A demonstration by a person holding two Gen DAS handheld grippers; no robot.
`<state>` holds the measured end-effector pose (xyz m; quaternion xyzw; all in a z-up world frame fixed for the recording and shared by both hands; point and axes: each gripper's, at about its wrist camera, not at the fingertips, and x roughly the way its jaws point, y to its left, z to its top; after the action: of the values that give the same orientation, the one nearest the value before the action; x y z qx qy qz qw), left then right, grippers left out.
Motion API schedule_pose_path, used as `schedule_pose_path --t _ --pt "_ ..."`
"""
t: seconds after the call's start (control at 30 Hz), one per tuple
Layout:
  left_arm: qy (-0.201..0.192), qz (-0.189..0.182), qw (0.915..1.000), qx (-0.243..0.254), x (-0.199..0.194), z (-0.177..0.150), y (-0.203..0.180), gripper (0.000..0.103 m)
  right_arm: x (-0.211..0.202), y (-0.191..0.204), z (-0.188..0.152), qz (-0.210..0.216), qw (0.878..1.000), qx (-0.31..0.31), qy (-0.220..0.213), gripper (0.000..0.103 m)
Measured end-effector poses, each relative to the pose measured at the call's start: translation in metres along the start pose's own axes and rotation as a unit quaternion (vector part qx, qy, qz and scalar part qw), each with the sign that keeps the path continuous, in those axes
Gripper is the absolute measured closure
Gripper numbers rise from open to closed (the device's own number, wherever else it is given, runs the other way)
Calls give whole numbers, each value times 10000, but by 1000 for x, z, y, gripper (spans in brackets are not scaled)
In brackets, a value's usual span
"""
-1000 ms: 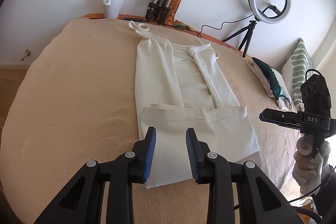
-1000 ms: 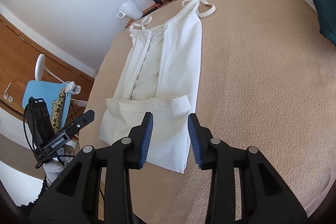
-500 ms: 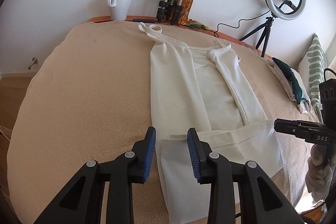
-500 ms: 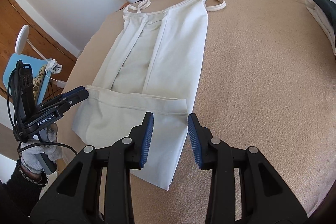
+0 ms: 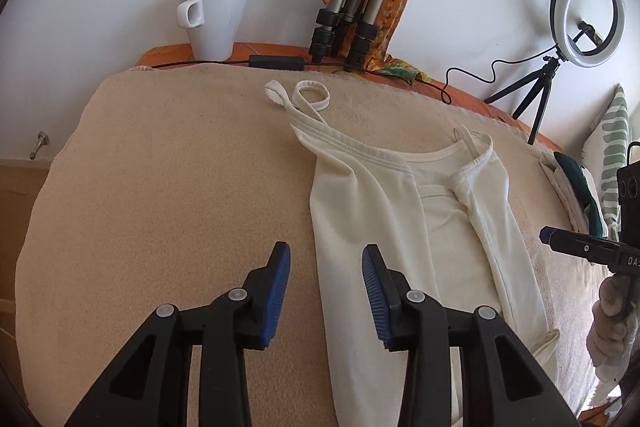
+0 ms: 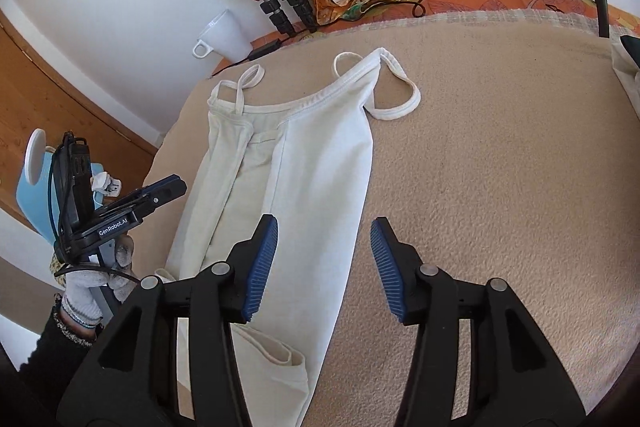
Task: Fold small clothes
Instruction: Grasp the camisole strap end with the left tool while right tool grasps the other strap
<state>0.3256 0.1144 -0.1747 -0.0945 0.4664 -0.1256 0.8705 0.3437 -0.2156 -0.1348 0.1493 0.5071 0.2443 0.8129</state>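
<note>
A white strappy top (image 5: pixel 368 211) lies flat on the beige blanket (image 5: pixel 180 187), both long sides folded inward and its hem turned up at the near end (image 6: pixel 280 367). Its straps (image 5: pixel 312 95) point toward the wall. My left gripper (image 5: pixel 326 251) hovers over the top's left edge, its jaws opening with nothing pressed between the blue pads. My right gripper (image 6: pixel 324 223) hangs above the top's (image 6: pixel 320 147) right folded side, jaws also opening and empty. Each gripper shows in the other's view: the right gripper (image 5: pixel 560 239), the left gripper (image 6: pixel 168 187), both held in gloved hands.
Along the wall stand a white mug (image 5: pixel 214 19), tripod legs draped with a scarf (image 5: pixel 344 27) and a ring light (image 5: pixel 586 13) with its cable. Folded clothes (image 5: pixel 576 183) and a striped pillow (image 5: pixel 612 155) lie at the right. A blue chair (image 6: pixel 36 195) stands beside the bed.
Both grippers have travelled forward along the top, from the turned-up hem toward the straps. The hem fold now lies near or under the gripper bodies. The right jaws stand wider.
</note>
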Motion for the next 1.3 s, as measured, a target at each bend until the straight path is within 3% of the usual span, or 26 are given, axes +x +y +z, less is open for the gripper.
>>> schedule_pose_path --t 0.13,0.5,0.67,0.77,0.83,0.9,0.93,1.3 --pt "20 68 10000 16 23 27 4 70 19 -6 16 59 9999 -52 116 52" --pt "122 306 9964 786 72 66 -23 69 54 -18 55 14 9998 -106 137 58" --pt "29 186 9982 573 75 73 -14 64 62 -28 80 -54 10000 38 -1 58" --pt "-53 150 9983 567 76 71 -15 68 68 -30 92 -70 10000 22 -45 58" --pt "-67 105 9982 593 76 71 -16 77 72 -30 94 -78 10000 -8 -46 70" --pt "-92 153 9980 611 75 72 -18 94 77 -31 97 -13 10000 58 8 83" --pt "-111 165 9980 602 73 72 -18 98 78 -32 98 24 10000 90 18 87" --pt "-471 -303 9983 157 28 72 -13 99 46 -7 101 232 9990 -63 -378 92"
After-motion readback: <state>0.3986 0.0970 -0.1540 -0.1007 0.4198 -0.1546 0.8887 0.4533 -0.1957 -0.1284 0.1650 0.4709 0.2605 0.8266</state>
